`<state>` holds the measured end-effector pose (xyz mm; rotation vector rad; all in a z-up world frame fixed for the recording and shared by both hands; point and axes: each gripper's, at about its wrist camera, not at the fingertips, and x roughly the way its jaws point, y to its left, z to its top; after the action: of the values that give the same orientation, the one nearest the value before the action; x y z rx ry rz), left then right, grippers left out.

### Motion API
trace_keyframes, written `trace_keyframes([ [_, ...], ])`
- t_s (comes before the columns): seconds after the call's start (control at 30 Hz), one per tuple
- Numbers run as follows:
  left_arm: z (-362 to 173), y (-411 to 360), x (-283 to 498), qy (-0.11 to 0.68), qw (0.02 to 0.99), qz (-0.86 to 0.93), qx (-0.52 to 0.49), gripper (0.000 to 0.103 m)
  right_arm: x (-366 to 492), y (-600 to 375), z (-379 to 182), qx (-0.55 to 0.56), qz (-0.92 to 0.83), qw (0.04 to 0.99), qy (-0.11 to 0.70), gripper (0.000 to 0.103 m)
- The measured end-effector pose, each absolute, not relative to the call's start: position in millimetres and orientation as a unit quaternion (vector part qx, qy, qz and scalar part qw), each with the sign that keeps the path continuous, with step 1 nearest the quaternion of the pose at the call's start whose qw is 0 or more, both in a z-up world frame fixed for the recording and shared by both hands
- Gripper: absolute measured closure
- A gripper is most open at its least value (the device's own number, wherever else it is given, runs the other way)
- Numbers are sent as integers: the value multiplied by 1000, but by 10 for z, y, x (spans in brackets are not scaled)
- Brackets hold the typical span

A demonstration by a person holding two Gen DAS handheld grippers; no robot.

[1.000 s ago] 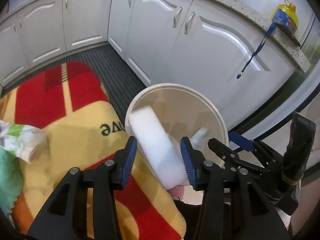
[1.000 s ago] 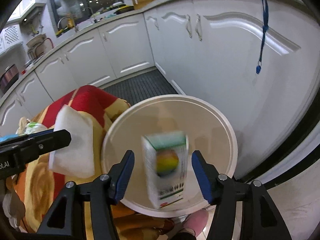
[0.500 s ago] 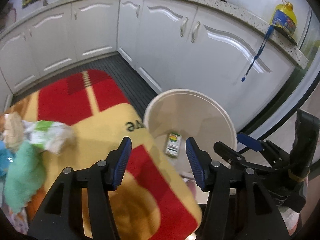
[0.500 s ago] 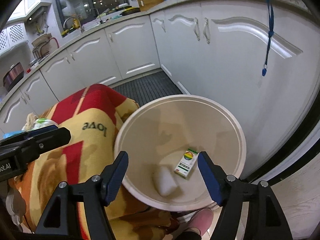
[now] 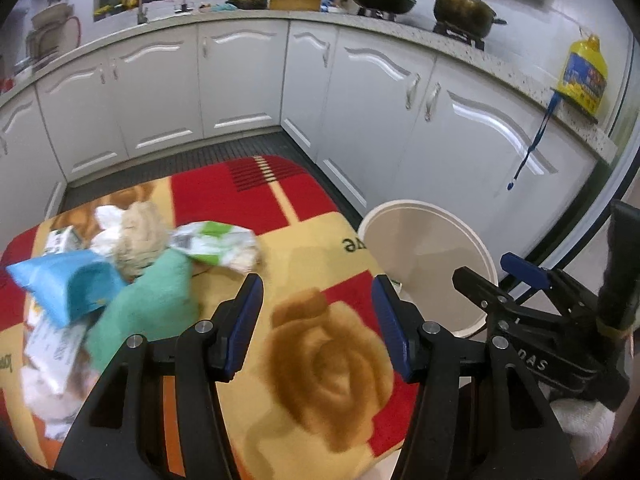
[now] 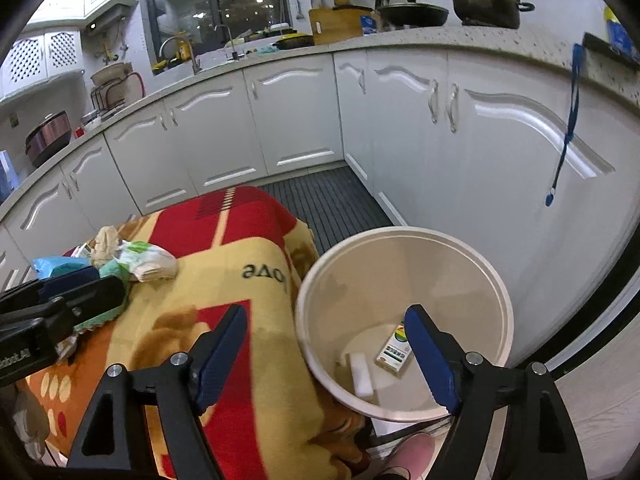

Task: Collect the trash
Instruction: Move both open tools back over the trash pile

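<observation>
Both grippers hang empty over the blanket-covered worktop [image 5: 320, 248]. The left gripper [image 5: 318, 320] has its jaws apart with nothing between them. The right gripper [image 6: 328, 356] has its jaws opening, also empty, above the near rim of the white bin [image 6: 460, 248]. In the bin lie 2 pieces: a white block [image 6: 362, 376] and a small carton [image 6: 394, 354]. The trash pile [image 5: 120, 256] sits at the worktop's far left.

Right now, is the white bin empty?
No. Inside the white bin lie a small carton and a white block.
</observation>
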<state>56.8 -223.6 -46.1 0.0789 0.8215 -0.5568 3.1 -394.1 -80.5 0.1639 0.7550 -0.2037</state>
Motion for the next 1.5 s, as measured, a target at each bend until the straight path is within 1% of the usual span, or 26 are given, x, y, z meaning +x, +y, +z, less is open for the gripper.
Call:
trace_keyframes([
  [0.47,-273,-1383,409,374,901,-220,23,48,84,-3485,-633,46,-76,929,359,23],
  [0.6,-251,-1092,384,372,906,-202,16,48,100,-3378,-595,40,-68,931,356,21],
  [0.8,-225,-606,378,379,910,-171,4,48,153,-3187,-533,30,-51,933,354,20],
  [0.9,-231,-352,395,388,908,-159,-11,48,181,-3067,-507,27,-41,934,353,16],
  [1.13,-307,148,413,408,902,-135,-33,48,278,-2761,-490,22,0,934,357,16],
  [1.33,-395,376,461,423,895,-129,-53,48,383,-2523,-522,9,21,931,365,16],
  [1.5,-476,423,518,434,888,-136,-64,48,457,-2410,-557,0,28,927,373,16],
])
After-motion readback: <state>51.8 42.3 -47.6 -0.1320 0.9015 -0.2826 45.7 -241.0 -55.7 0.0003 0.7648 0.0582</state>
